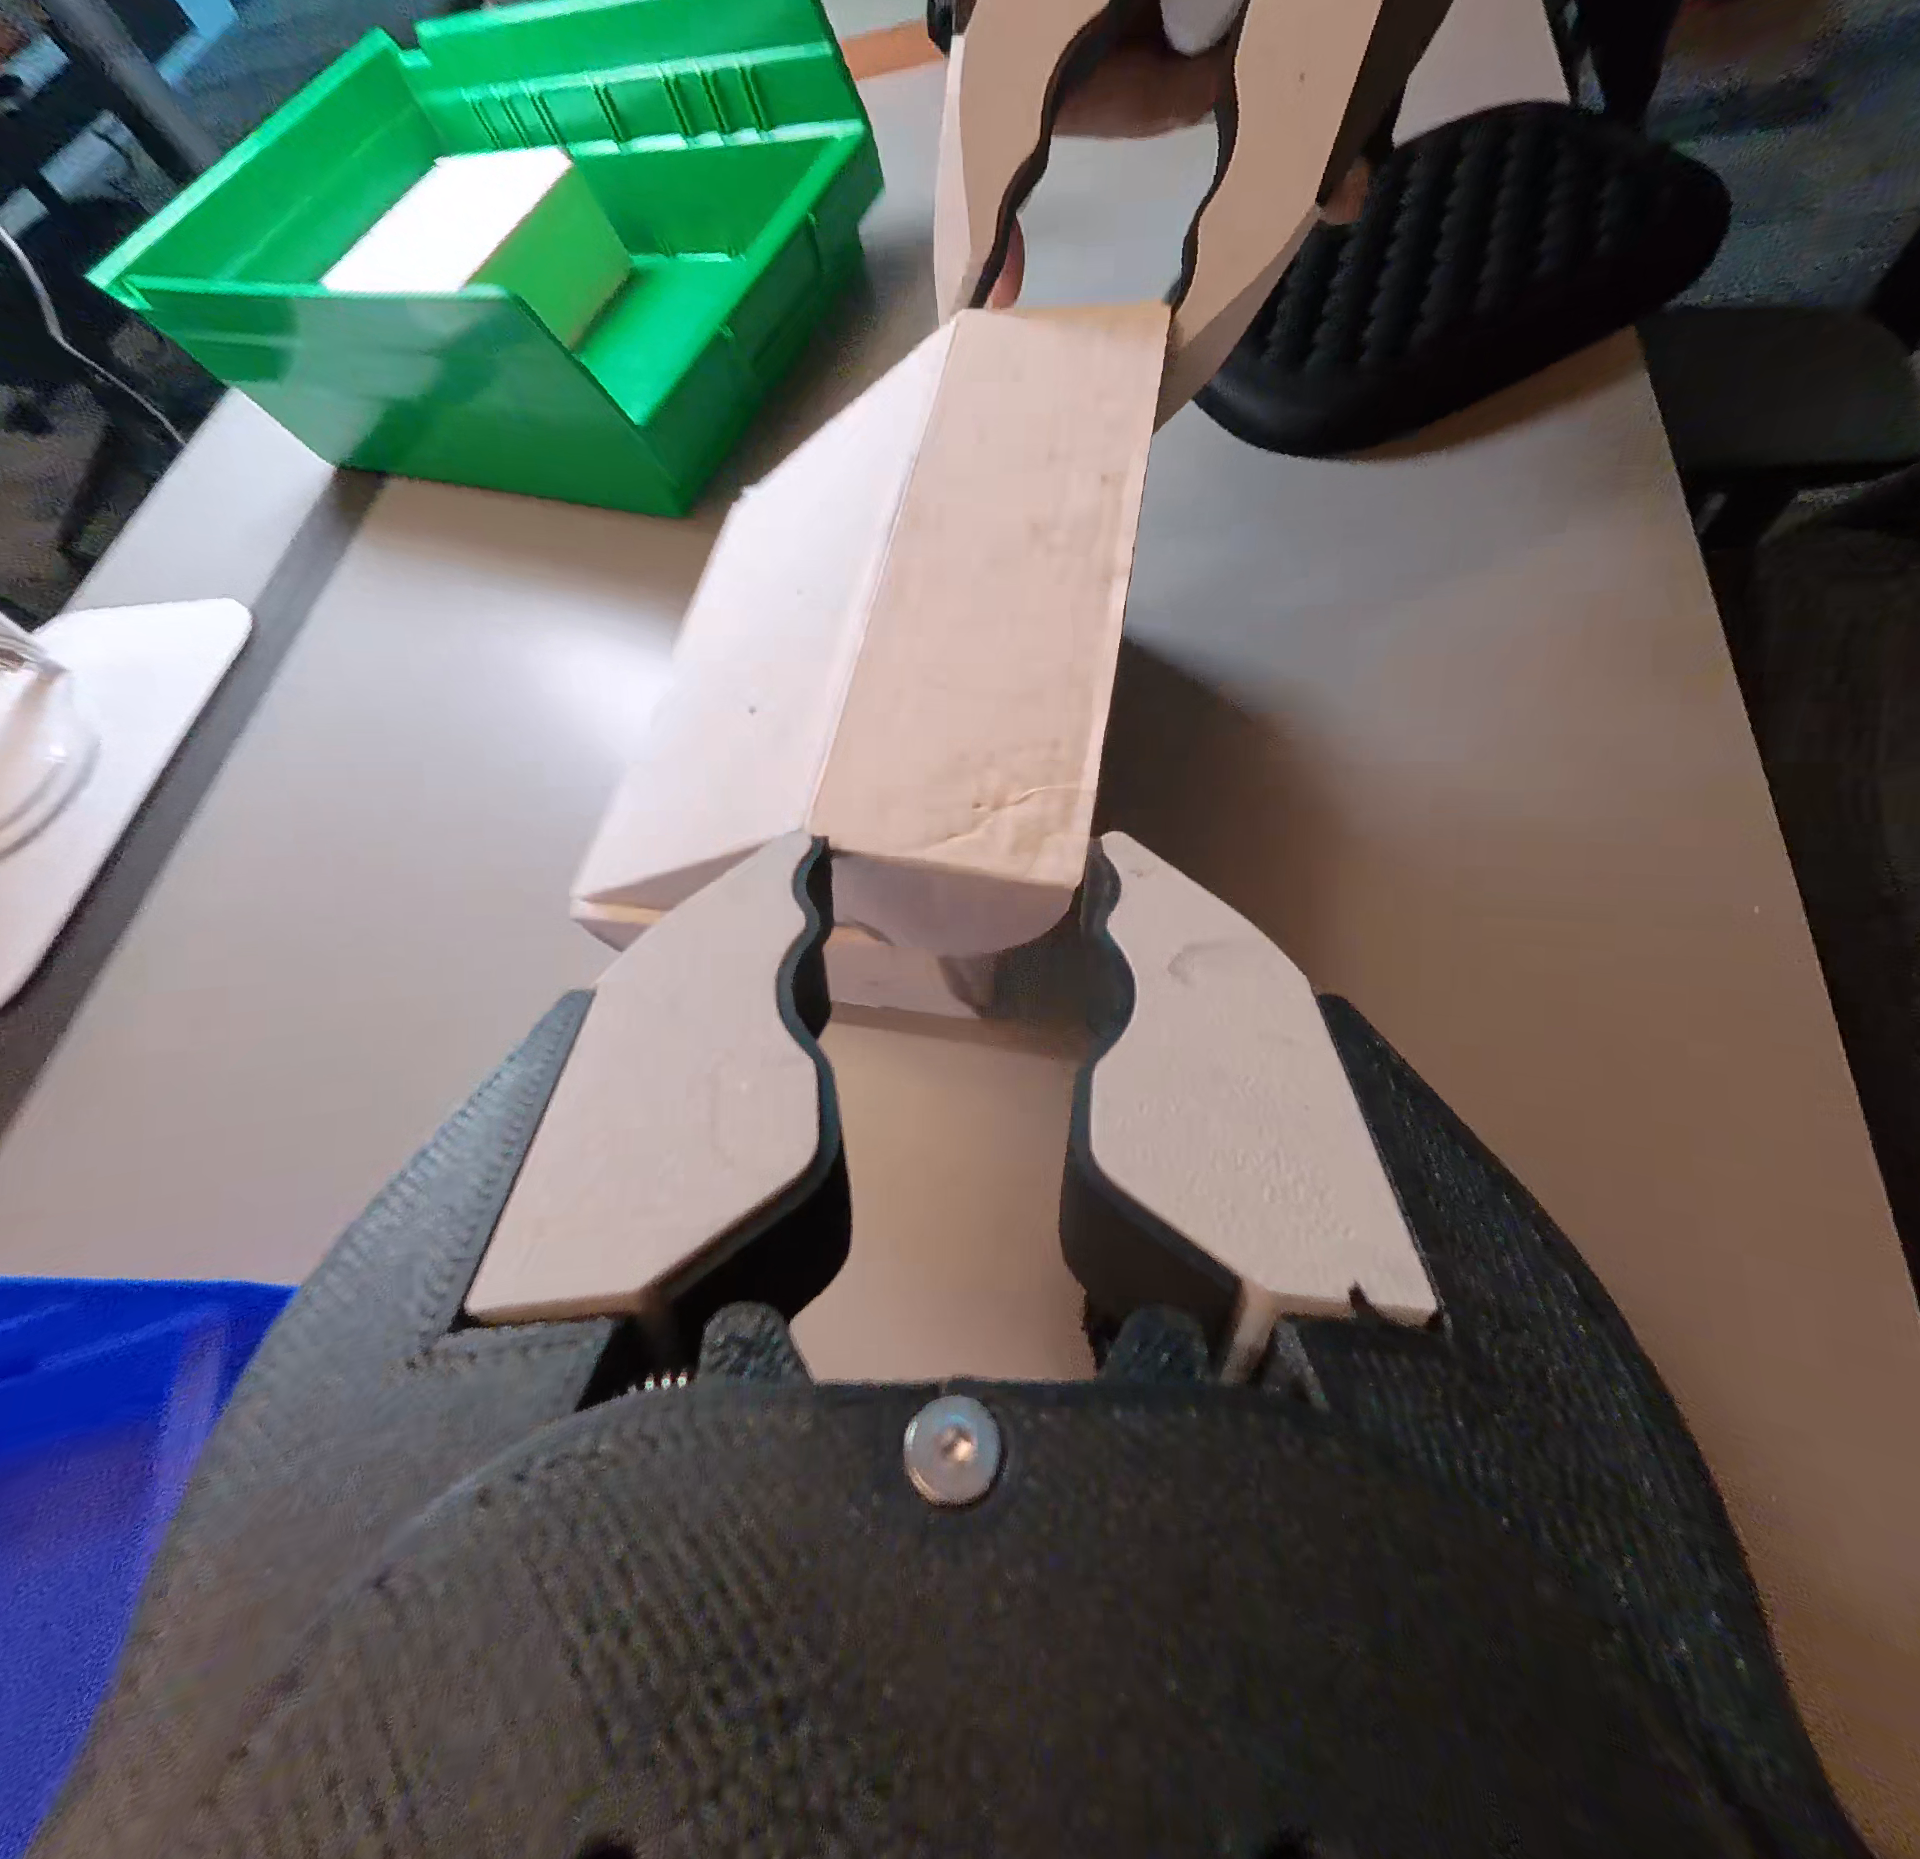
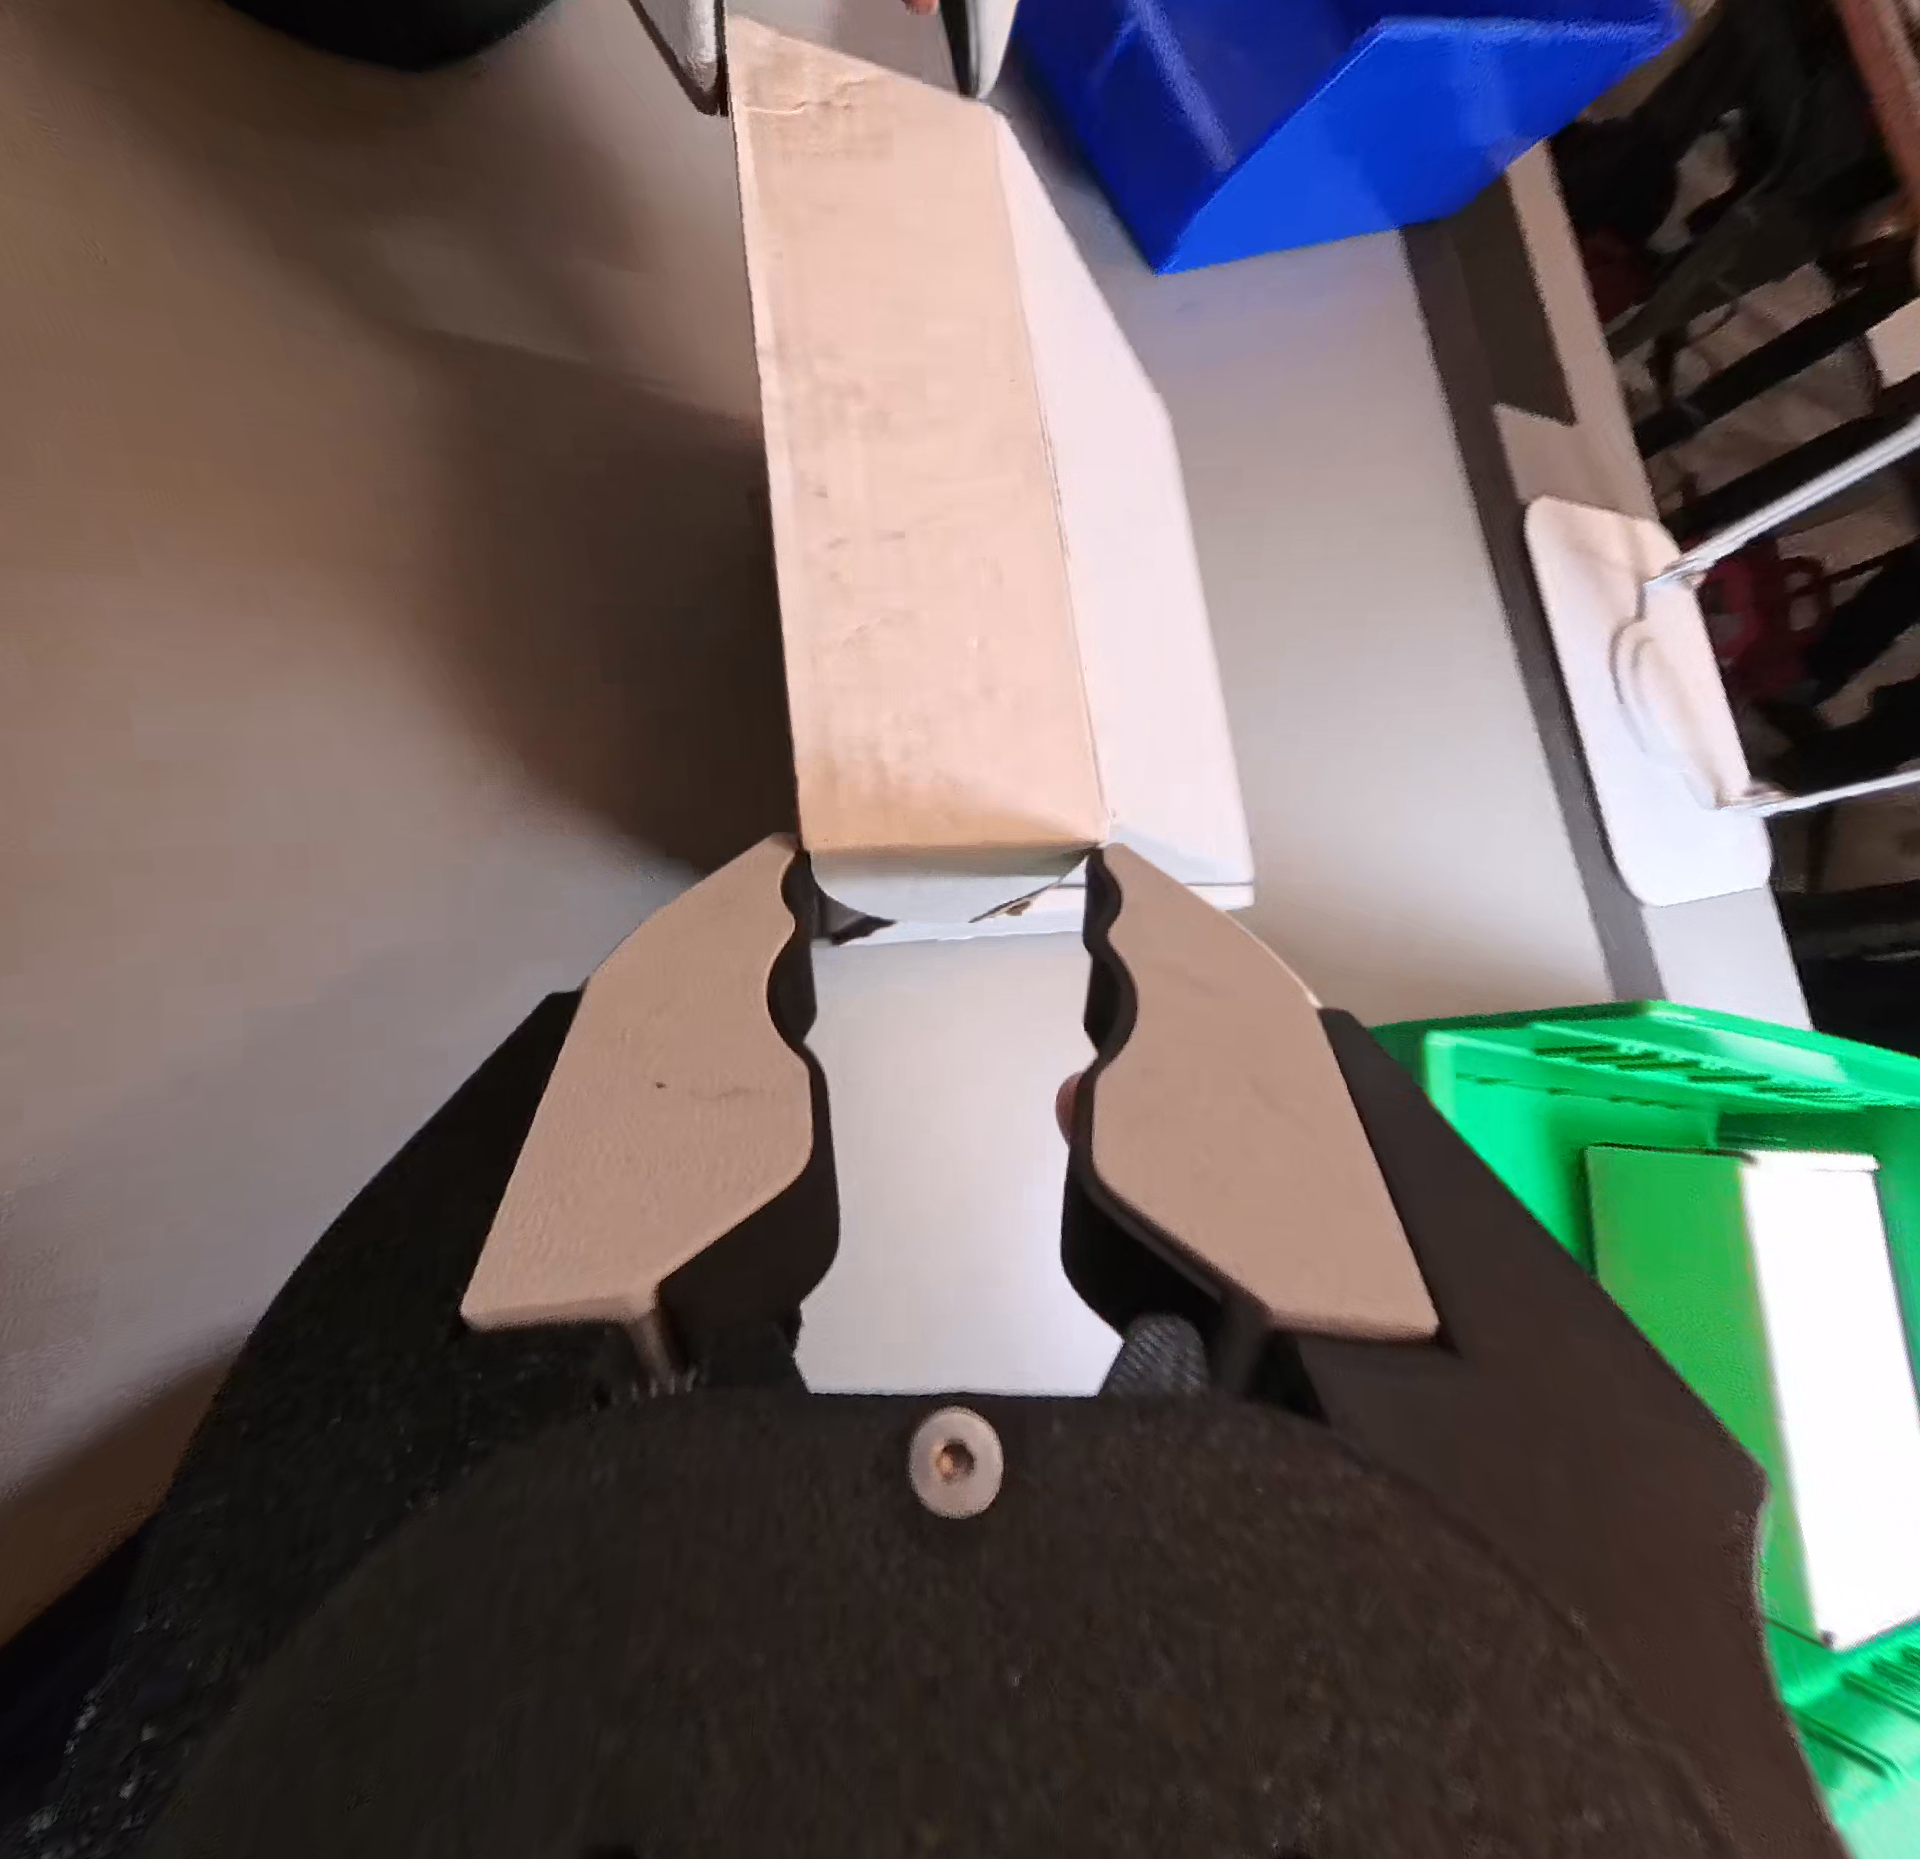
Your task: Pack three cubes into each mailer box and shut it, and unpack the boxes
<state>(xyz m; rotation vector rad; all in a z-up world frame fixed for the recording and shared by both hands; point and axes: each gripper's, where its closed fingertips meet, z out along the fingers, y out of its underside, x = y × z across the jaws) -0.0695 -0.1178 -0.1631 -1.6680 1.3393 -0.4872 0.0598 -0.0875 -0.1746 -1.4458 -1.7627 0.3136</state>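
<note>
A pale cardboard mailer box point(image 1: 987, 583) lies on the grey table point(image 1: 1351, 770), with a long folded lid panel raised along its top. My left gripper point(image 1: 956, 853) has its jaws closed against both sides of the panel's near end. My right gripper point(image 1: 1091, 292) grips the far end in the same way. In the right wrist view the box point(image 2: 914, 459) runs away from my right gripper point(image 2: 945, 859) towards the left gripper point(image 2: 831, 74) at the top. No cubes are in view, and the inside of the box is hidden.
A green bin point(image 1: 582, 396) at the back left holds a second white box point(image 1: 468, 209); it also shows in the right wrist view point(image 2: 1558, 1113). A blue bin point(image 1: 104, 1446) point(image 2: 1330, 74) stands by the left gripper. There is a white stand base point(image 1: 104, 729) and a black chair point(image 1: 1475, 282). Tip to tip, the grippers are about 15 cm apart.
</note>
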